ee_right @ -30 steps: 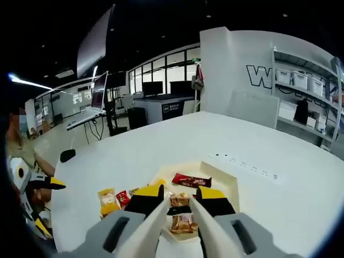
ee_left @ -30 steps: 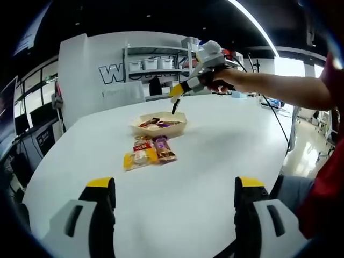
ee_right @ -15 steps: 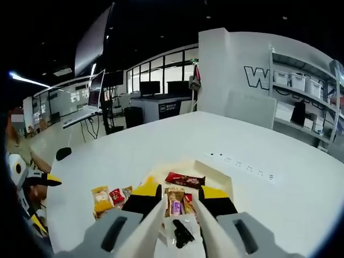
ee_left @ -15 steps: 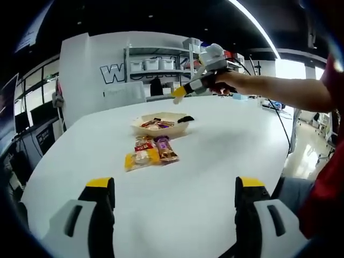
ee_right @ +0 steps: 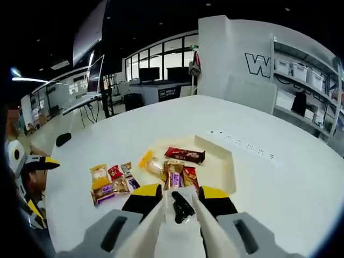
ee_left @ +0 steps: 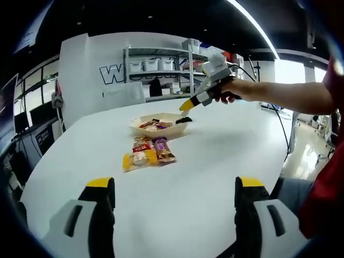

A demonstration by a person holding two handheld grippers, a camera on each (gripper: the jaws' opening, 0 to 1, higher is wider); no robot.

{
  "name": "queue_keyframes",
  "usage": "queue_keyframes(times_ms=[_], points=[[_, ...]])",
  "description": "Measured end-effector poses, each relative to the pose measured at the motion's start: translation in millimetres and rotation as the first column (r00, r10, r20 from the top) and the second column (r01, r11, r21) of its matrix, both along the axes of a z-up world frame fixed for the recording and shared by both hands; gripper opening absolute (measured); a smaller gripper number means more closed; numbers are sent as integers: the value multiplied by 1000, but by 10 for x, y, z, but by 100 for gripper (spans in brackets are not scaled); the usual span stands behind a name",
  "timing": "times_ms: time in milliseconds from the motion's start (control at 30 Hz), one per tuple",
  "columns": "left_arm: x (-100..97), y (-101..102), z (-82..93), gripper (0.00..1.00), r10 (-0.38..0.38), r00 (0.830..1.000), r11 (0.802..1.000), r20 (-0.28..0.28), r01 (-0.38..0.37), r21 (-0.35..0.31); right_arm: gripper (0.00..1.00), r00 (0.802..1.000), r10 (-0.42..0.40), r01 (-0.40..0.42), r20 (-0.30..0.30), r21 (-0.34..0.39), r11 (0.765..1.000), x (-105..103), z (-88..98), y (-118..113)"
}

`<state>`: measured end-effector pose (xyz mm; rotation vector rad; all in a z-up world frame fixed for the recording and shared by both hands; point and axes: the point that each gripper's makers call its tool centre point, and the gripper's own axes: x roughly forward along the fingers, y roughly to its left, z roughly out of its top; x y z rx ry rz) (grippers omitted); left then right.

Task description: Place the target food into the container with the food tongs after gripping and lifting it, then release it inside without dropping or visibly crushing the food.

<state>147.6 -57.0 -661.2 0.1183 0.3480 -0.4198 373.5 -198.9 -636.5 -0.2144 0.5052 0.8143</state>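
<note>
White tabletop lay before us. At lower centre of the right gripper view, the right gripper clasped the food tongs, arms apart, with the dark food piece between them at the container rim. Loose snack packets lay left. The left gripper gaped.

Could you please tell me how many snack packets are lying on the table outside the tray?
About 4, clustered in one group on the table beside the tray: a yellow one, a red one and two darker ones; overlaps may hide more.
</note>
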Motion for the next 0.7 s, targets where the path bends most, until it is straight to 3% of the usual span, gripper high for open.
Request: queue_keyframes(times_ms=[133,400,700], points=[[-12,-8,-9,89,-4,1000,1000,-3,4,7,22,1000,-10,10,-3,-6,1000,-6,-19,-33],[-12,11,-12,89,0,1000,1000,-6,1,13,21,995,-63,64,-77,9,998,-32,-94,-112],[-3,-1,-11,89,-5,1000,1000,-7,5,14,21,998,-40,39,-47,-16,999,0,-132,9]])
